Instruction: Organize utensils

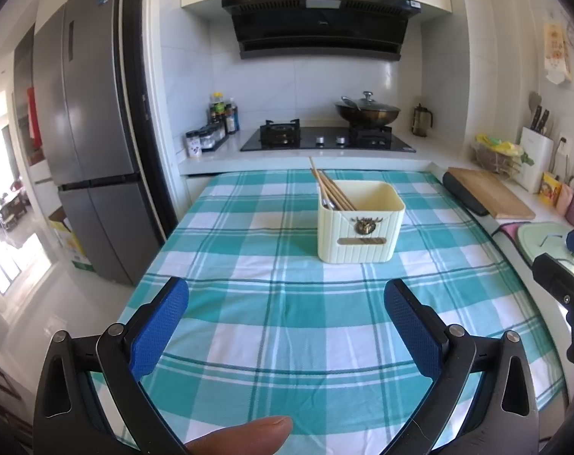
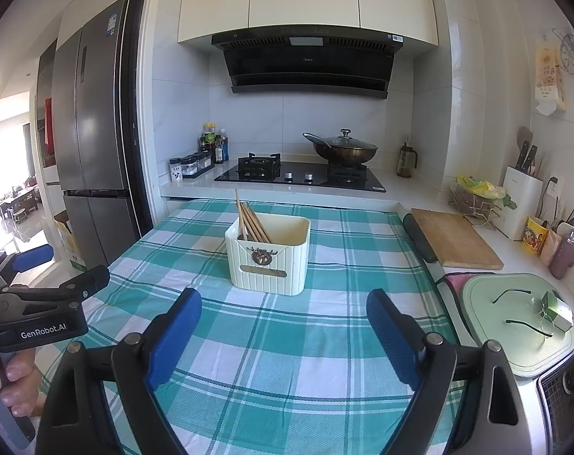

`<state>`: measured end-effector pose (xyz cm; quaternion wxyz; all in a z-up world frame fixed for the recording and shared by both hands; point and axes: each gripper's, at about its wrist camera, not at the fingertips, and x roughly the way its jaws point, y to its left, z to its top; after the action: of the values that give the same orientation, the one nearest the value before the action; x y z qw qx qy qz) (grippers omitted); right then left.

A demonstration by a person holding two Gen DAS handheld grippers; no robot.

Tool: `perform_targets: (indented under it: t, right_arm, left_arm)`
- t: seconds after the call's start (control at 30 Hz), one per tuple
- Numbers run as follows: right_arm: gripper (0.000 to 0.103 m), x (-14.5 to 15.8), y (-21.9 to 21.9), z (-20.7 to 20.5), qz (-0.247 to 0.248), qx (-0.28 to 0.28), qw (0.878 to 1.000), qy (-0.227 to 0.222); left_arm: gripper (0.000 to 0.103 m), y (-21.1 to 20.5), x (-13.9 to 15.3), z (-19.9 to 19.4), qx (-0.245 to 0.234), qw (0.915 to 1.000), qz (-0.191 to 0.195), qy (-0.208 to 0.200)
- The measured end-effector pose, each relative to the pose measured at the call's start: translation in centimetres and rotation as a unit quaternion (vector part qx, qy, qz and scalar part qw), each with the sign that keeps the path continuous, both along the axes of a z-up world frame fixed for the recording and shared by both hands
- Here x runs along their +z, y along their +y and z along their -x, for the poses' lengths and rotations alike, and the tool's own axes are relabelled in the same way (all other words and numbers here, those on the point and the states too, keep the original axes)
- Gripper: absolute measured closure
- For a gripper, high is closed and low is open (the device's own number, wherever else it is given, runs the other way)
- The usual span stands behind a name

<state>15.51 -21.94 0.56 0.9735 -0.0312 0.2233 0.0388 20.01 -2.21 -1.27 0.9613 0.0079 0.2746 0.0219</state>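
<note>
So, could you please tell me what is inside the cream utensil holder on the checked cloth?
The cream utensil holder holds wooden chopsticks leaning toward its back left corner, with something metallic beside them. Its walls hide their lower ends and the holder's bottom.

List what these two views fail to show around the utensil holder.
- Lower ends of the chopsticks: hidden by the cream holder wall, both views.
- Grey metal utensil beside them: too little shows to identify, left view.
- Holder's label plate: too small to read.
- Left tongs: cut off by the right view's edge.
</note>
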Motion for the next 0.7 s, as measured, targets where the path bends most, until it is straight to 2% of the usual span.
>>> perform_targets:
  t: [0.7]
  right_arm:
    - [0.013, 0.02, 0.17, -0.05, 0.001, 0.000, 1.000, -0.001]
  left_arm:
    - [0.000, 0.04, -0.10, 0.00, -0.001, 1.0000, -0.002, 0.002]
